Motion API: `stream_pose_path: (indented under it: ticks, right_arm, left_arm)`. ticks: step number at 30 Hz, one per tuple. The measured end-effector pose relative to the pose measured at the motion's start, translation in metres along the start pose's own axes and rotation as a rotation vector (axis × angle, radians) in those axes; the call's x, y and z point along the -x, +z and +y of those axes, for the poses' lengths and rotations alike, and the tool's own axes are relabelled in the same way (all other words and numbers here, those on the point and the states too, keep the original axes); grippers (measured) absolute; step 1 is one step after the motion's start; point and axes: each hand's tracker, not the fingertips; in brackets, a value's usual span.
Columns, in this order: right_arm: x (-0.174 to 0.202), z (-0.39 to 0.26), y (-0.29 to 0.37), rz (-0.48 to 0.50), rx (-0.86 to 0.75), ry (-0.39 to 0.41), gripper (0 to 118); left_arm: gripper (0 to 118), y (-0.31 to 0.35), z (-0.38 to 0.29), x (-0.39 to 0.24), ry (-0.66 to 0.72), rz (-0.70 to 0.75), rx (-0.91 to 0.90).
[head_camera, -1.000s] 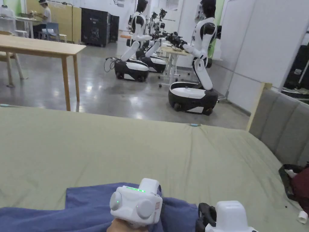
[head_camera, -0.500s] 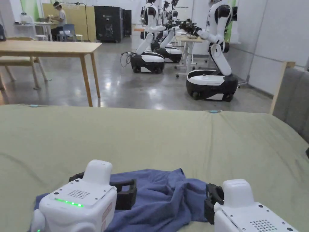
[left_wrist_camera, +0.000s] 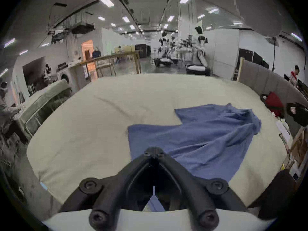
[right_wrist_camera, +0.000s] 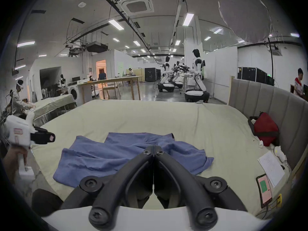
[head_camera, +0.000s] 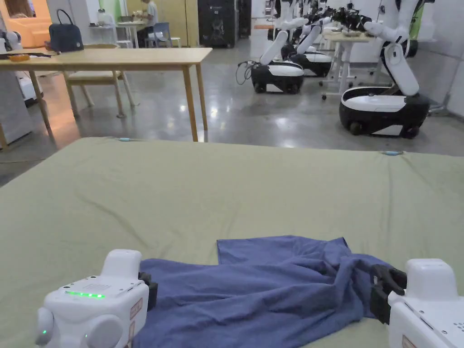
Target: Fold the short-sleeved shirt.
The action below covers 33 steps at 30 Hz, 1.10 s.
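A blue short-sleeved shirt (head_camera: pixel 272 290) lies on the green bed (head_camera: pixel 181 190). It is smooth on its left and bunched into folds on its right, with one sleeve flat at the far side. My left gripper (head_camera: pixel 148 284) sits at the shirt's left edge. In the left gripper view its jaws (left_wrist_camera: pixel 154 151) are together over the shirt (left_wrist_camera: pixel 208 134), with blue cloth showing between their bases. My right gripper (head_camera: pixel 383 285) is at the right edge. Its jaws (right_wrist_camera: pixel 154 148) meet where the folds of the shirt (right_wrist_camera: pixel 103 156) converge. The left gripper (right_wrist_camera: pixel 51 137) also shows there, held by a hand.
A red bag (right_wrist_camera: pixel 265 131) leans on the grey headboard (right_wrist_camera: pixel 266 98) at the bed's right. A paper sheet (right_wrist_camera: pixel 271 169) and a phone (right_wrist_camera: pixel 264 191) lie near that edge. Beyond the bed stand a wooden table (head_camera: pixel 136 56) and wheeled robots (head_camera: pixel 385 104). Other people work farther off.
The head camera has swung left. The shirt was bunched between the grippers and now lies spread wider. The left gripper's jaws were apart and have come together at its left edge.
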Motion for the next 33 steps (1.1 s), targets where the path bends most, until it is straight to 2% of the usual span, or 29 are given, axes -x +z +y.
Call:
stream_pose_path:
  ticks: [5,6,8,9,11,14,16,18,19,20,21,22,23,25,26,28,31,32,33]
  right_arm:
    - [-0.011,-0.001,-0.005,-0.037,0.015,0.031,1]
    - [-0.016,-0.001,-0.006,-0.051,0.016,0.033,1]
    - [-0.029,0.000,-0.010,-0.064,0.020,0.025,1]
    - [-0.035,0.000,-0.012,-0.079,0.024,0.020,1]
    - [-0.049,-0.001,-0.016,-0.099,0.037,0.015,1]
    - [-0.073,-0.006,-0.026,-0.139,0.078,-0.001,1]
    - [-0.089,-0.012,-0.034,-0.174,0.115,0.016,1]
    - [-0.107,-0.017,-0.045,-0.192,0.144,0.032,1]
    - [-0.117,-0.020,-0.053,-0.196,0.181,0.040,1]
    - [-0.126,-0.023,-0.063,-0.185,0.219,0.046,1]
    - [-0.135,-0.025,-0.075,-0.167,0.255,0.055,3]
    - [-0.143,-0.028,-0.089,-0.144,0.280,0.057,7]
    - [-0.149,-0.031,-0.101,-0.111,0.302,0.055,20]
    - [-0.162,-0.040,-0.134,-0.021,0.365,0.070,99]
    - [-0.167,-0.045,-0.149,-0.008,0.399,0.091,118]
    - [-0.176,-0.056,-0.174,-0.037,0.406,0.129,117]
    - [-0.190,-0.068,-0.201,0.006,0.454,0.097,116]
    - [-0.192,-0.072,-0.206,0.025,0.476,0.081,108]
    - [-0.193,-0.074,-0.211,0.034,0.543,0.059,69]
  left_arm:
    - [0,-0.081,0.018,0.018,-0.012,0.053,0.059]
    - [30,-0.095,0.023,0.020,-0.029,0.085,0.069]
    - [112,-0.123,0.035,0.023,-0.059,0.155,0.092]
    - [116,-0.139,0.039,0.024,-0.039,0.160,0.141]
    - [117,-0.162,0.051,0.024,-0.021,0.149,0.099]
    - [116,-0.205,0.054,0.026,-0.032,0.178,0.232]
    - [112,-0.227,0.049,0.026,-0.051,0.222,0.308]
    - [104,-0.224,0.043,0.024,-0.010,0.140,0.334]
    - [92,-0.215,0.047,0.023,0.012,0.135,0.299]
    - [59,-0.206,0.051,0.020,0.013,0.090,0.283]
    - [0,-0.194,0.054,0.012,-0.013,0.070,0.248]
    - [1,-0.183,0.055,0.002,-0.089,0.120,0.205]
    - [1,-0.171,0.060,-0.004,-0.169,0.185,0.173]
    - [1,-0.144,0.071,-0.011,-0.142,0.102,0.110]
    - [1,-0.134,0.075,-0.018,-0.144,0.097,0.096]
    - [1,-0.116,0.081,-0.027,-0.195,0.124,0.061]
    - [1,-0.109,0.087,-0.029,-0.195,0.099,0.049]
    - [1,-0.110,0.086,-0.031,-0.192,0.098,0.052]
    - [1,-0.111,0.086,-0.032,-0.198,0.107,0.041]
